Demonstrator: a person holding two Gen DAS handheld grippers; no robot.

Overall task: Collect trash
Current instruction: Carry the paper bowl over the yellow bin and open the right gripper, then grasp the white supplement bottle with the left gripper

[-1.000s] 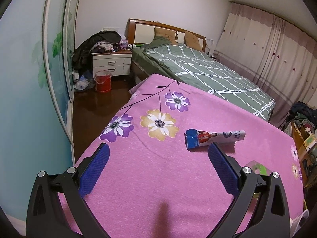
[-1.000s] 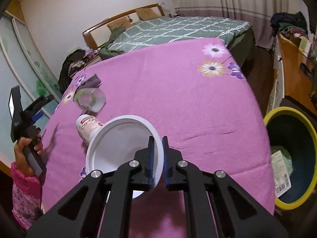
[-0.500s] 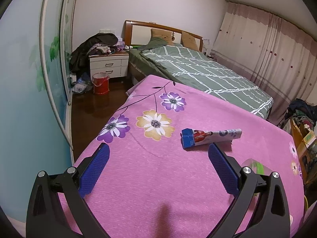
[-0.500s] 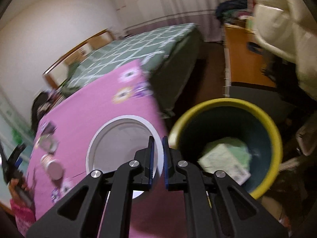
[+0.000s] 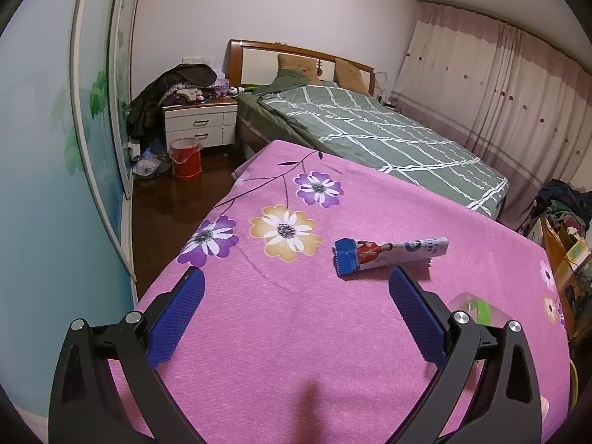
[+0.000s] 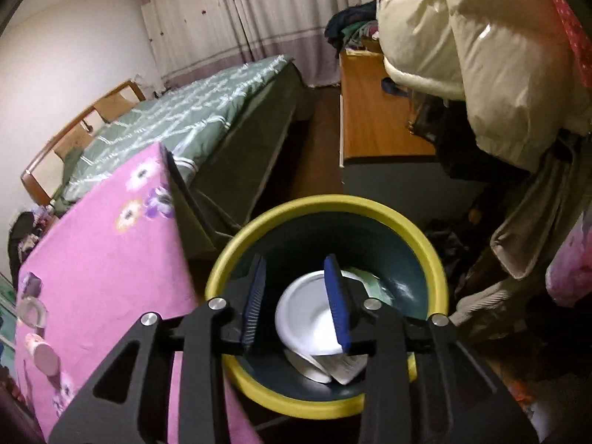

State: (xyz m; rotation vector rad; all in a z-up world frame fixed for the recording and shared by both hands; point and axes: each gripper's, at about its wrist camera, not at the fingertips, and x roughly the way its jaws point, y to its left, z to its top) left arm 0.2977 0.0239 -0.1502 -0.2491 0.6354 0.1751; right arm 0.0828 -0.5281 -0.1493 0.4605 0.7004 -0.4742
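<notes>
My right gripper (image 6: 296,273) is open and empty, held over the yellow-rimmed dark bin (image 6: 436,259). A white paper bowl (image 6: 307,314) lies inside the bin on other rubbish. My left gripper (image 5: 296,288) is open and empty above the pink flowered tablecloth (image 5: 281,333). A flattened tube with a blue end (image 5: 388,253) lies just beyond its right finger. A clear plastic lid with a green label (image 5: 477,305) is partly hidden behind that finger. In the right wrist view a clear lid (image 6: 33,312) and a pink-white cup (image 6: 42,353) lie on the cloth at the far left.
A bed with a green checked cover (image 5: 370,137) stands behind the table. A white nightstand (image 5: 199,125) and a red bucket (image 5: 185,157) are at the far left. A wooden desk (image 6: 373,118) and a cream puffy jacket (image 6: 481,48) are beside the bin.
My right gripper swung from the table to over the bin, opened, and let the white bowl drop in. The left gripper stayed open and hardly moved.
</notes>
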